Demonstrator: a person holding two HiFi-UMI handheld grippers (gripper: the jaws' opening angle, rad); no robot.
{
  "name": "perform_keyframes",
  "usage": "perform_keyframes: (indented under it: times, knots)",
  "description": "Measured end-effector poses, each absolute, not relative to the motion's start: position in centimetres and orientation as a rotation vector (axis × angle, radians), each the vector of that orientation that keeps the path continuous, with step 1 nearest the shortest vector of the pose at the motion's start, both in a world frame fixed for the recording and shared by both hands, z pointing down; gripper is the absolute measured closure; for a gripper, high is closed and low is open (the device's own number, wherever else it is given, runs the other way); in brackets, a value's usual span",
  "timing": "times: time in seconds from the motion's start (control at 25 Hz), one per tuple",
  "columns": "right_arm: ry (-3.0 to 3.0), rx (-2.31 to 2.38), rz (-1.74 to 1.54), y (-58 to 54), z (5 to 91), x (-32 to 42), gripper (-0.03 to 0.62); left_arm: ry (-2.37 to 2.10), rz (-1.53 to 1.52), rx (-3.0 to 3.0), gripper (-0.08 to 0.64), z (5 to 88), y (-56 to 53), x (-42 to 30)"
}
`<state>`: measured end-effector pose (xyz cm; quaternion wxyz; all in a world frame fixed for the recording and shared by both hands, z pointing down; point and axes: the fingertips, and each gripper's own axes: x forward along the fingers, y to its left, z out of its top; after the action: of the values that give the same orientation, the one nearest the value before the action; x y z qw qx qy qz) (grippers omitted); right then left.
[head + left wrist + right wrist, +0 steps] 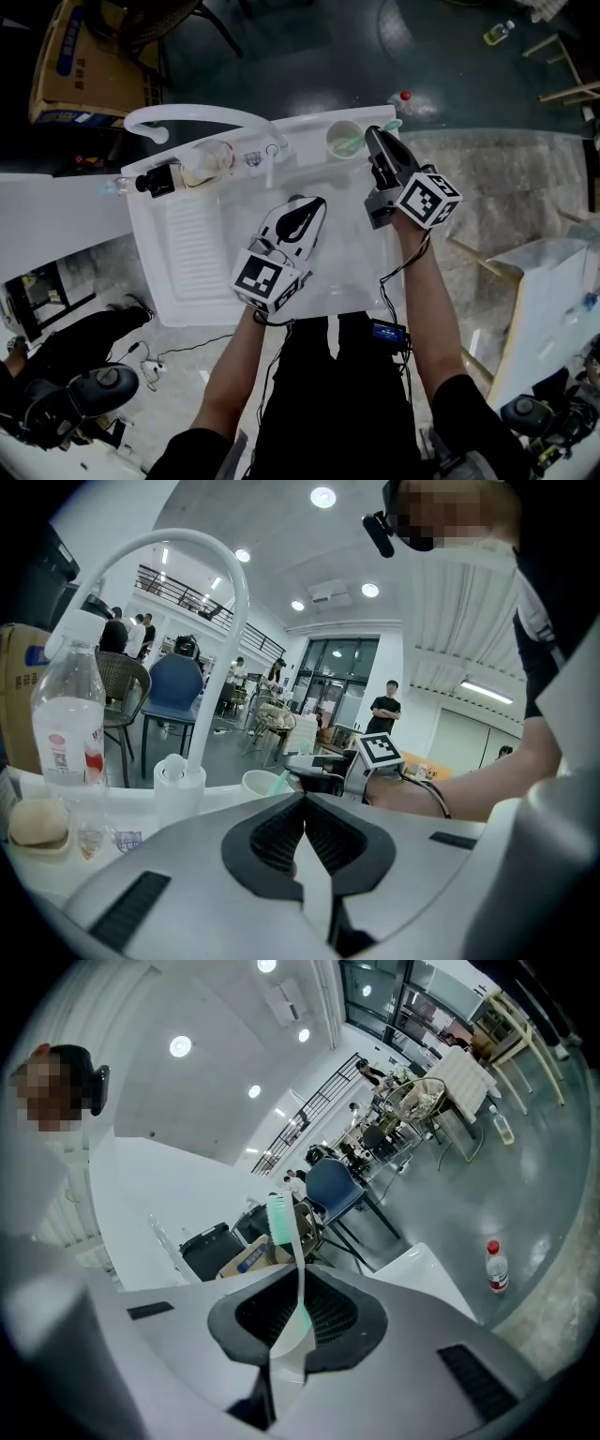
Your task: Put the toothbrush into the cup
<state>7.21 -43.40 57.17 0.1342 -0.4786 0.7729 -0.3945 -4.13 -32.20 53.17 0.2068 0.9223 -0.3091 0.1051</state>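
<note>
A white cup (336, 131) stands on the back rim of the white sink unit (178, 309). My right gripper (372, 133) is just right of the cup, shut on a green and white toothbrush (281, 1227) held crosswise. One green end (351, 144) lies over the cup's mouth; the bristle head sticks out on the other side. The cup itself is out of the right gripper view. My left gripper (309, 204) hangs over the basin, shut and holding nothing. In the left gripper view the cup (258, 782) and the right gripper (314, 766) sit beyond its closed tips (302, 801).
A curved white faucet (187, 117) and a clear plastic bottle (202, 161) stand at the sink's back left, above the ribbed drainboard (192, 253). A red-capped bottle (405, 96) stands on the floor behind the sink. A cardboard box (70, 56) lies at far left.
</note>
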Motion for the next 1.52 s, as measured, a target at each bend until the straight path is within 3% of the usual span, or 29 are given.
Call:
perform_keyframes:
  times: [0.48,0.84,1.0,1.2,1.52]
  knots:
    - [2.263,-1.4,-1.149,-43.4,57.5,7.2,0.557,-0.856,0.306,2.56,0.551,53.4,-31.3,-4.5]
    - [2.339,-1.35,-1.117,-43.2,57.2,6.0,0.319,-0.856,0.321,2.545,0.551,53.9,-30.3,-5.0]
    - [2.332,-1.349,-1.119,-43.2,57.2,6.0,0.307,-0.861,0.323,2.542,0.551,53.9,-30.0,-5.2]
    - [2.349,-1.309,-1.14,-43.0,57.1,5.5,0.227,-0.862,0.32,2.544,0.551,53.7,-30.0,-5.0]
    - [2.401,-1.358,-1.13,-41.5,57.1,6.0,0.227,-0.88,0.313,2.554,0.551,52.7,-29.5,-5.2]
